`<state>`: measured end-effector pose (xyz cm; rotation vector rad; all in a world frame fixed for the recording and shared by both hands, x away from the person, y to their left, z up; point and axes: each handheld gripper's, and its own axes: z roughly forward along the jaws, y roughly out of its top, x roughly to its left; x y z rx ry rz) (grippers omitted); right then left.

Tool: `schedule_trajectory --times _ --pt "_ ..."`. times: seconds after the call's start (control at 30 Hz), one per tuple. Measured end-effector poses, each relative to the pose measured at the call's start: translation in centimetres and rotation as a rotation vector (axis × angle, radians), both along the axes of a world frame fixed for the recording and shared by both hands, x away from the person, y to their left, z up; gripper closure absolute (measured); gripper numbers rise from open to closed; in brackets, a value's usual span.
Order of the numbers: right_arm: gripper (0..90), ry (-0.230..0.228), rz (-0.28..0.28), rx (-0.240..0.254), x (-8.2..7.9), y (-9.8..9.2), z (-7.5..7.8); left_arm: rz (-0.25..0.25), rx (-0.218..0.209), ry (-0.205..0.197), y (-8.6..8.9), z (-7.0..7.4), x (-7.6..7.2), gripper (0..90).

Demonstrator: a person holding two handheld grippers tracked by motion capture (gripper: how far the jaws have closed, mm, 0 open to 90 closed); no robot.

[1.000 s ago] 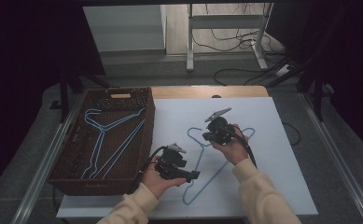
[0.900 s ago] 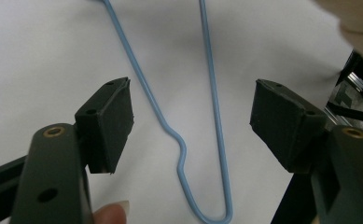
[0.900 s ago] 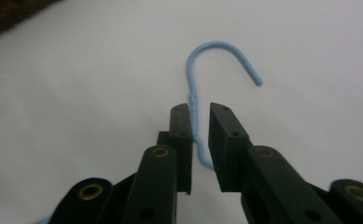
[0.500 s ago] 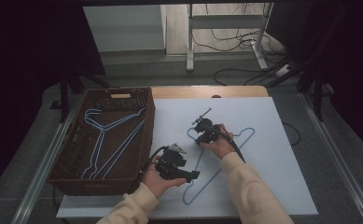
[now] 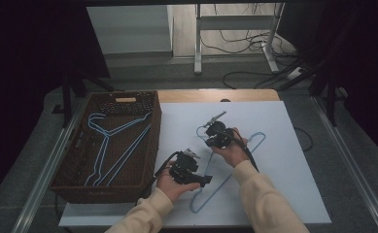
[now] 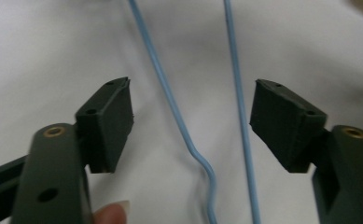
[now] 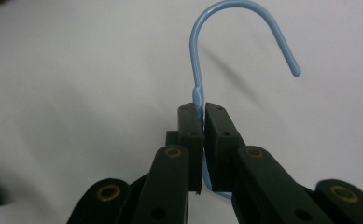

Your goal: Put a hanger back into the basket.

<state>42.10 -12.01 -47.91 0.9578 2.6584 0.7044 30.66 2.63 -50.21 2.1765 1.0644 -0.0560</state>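
Room: dark around the surface; a grey floor [image 5: 138,73] behind it carries cables [image 5: 254,46] and a metal stand [image 5: 198,34].
Surface: one white sheet [image 5: 283,160] covers most of the surface, with a strip of wood [image 5: 215,95] showing at the far edge.
Basket: one brown wicker basket [image 5: 67,172] sits on the left side of the surface, just beside the sheet.
Hangers: three blue wire hangers counted; two lie in the basket [image 5: 110,145], overlapping, and one lies flat on the sheet [image 5: 262,140] between and in front of the two hands.
Hands: two, in cream sleeves [image 5: 269,204], each holding one claw.
Right claw: the right claw [image 5: 211,127] is clenched on the neck of the hanger on the sheet, just below the hook [image 7: 244,18], which curves up past the jaw tips in the right gripper view.
Left claw: the left claw [image 5: 203,180] is released, jaws wide apart over the sheet; in the left gripper view two blue wires [image 6: 235,93] of the hanger run between the jaws without touching either.
Change: against half a second ago, the right claw has shifted a little toward the hook end; the left claw, the basket and its hangers lie as they did.
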Motion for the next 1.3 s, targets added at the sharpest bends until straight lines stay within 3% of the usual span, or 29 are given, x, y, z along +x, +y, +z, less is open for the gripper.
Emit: schedule_trajectory --times 0.17,0.3,0.37,0.47,0.5,0.63,0.77,0.83,0.9,1.07,1.3 --pt "86.2 -0.045 0.010 0.047 -1.2 -0.7 1.6 0.028 -0.014 -0.004 -0.8 -1.3 1.1 47.5" --pt "86.1 -0.064 0.015 0.077 -2.0 -0.9 2.3 0.021 -0.046 0.002 -1.0 -1.7 1.5 71.7" --pt "86.1 -0.073 0.020 0.084 -2.3 -1.0 2.6 0.013 -0.072 0.021 -0.9 -1.6 1.6 79.6" --pt "85.1 -0.087 0.019 0.107 -2.7 -1.5 3.0 0.013 -0.094 0.034 -0.7 -1.3 1.7 81.4" --pt "80.9 -0.087 0.016 0.129 -2.8 -1.8 3.3 0.015 -0.105 0.038 -0.5 -1.1 1.6 82.3" --pt "57.3 -0.121 -0.005 0.260 -3.8 -3.9 4.6 0.014 -0.147 0.022 0.3 0.4 1.3 86.1" --pt "46.0 -0.152 -0.037 0.393 -5.6 -7.1 6.4 0.013 -0.183 0.009 1.3 1.9 0.8 86.3" --pt "43.1 -0.168 -0.050 0.436 -6.6 -8.6 6.9 0.016 -0.211 0.002 1.8 2.8 0.5 86.3" --pt "40.3 -0.192 -0.052 0.453 -7.8 -10.0 7.0 0.013 -0.241 0.001 2.3 3.8 0.1 86.3" --pt "36.4 -0.217 -0.048 0.496 -10.1 -12.8 6.5 -0.004 -0.274 -0.048 3.6 6.6 -0.7 86.2" --pt "32.5 -0.237 -0.046 0.512 -10.9 -14.5 6.0 0.030 -0.308 -0.131 7.6 10.7 -1.4 86.1"
